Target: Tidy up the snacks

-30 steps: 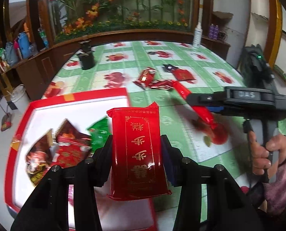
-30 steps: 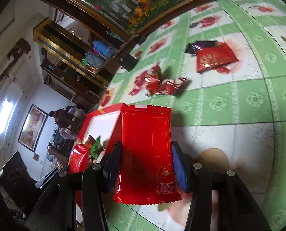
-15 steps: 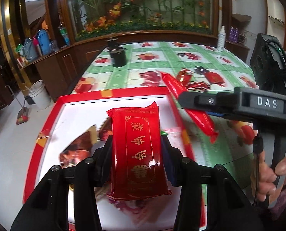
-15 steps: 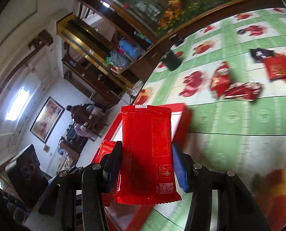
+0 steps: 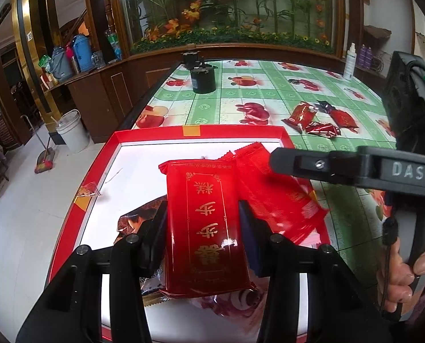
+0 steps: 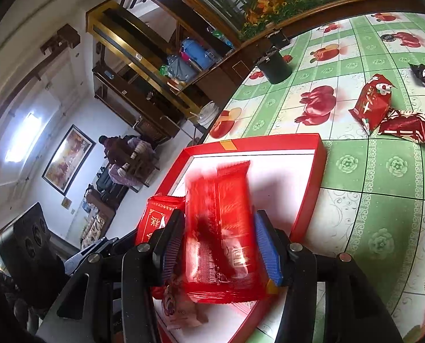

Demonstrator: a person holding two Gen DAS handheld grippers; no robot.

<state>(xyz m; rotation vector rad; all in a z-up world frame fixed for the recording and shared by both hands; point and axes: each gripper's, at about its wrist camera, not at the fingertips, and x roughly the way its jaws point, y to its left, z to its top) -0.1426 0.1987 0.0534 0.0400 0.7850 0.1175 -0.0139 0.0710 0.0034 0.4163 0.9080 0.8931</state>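
Both grippers over the red tray (image 5: 235, 135): left gripper (image 5: 203, 230) fingers clamp a red snack pack (image 5: 206, 228); right gripper (image 6: 218, 245) fingers flank a blurred second pack (image 6: 221, 228) — apparently mid-release. A second ago both hung over the desk (image 5: 269, 100), outside the tray — four snacks (image 5: 318, 120) remain there.

Green-and-white fruit-print tablecloth (image 5: 269, 91), dark wood counter (image 5: 98, 85) with thermoses (image 5: 81, 53), glass-fronted display of artificial flowers (image 5: 226, 8), white bucket (image 5: 71, 131) on pale tiled floor (image 5: 18, 223), framed painting (image 6: 68, 158), bright window, perhaps (image 6: 22, 137), seated figures (image 6: 123, 154) beyond.
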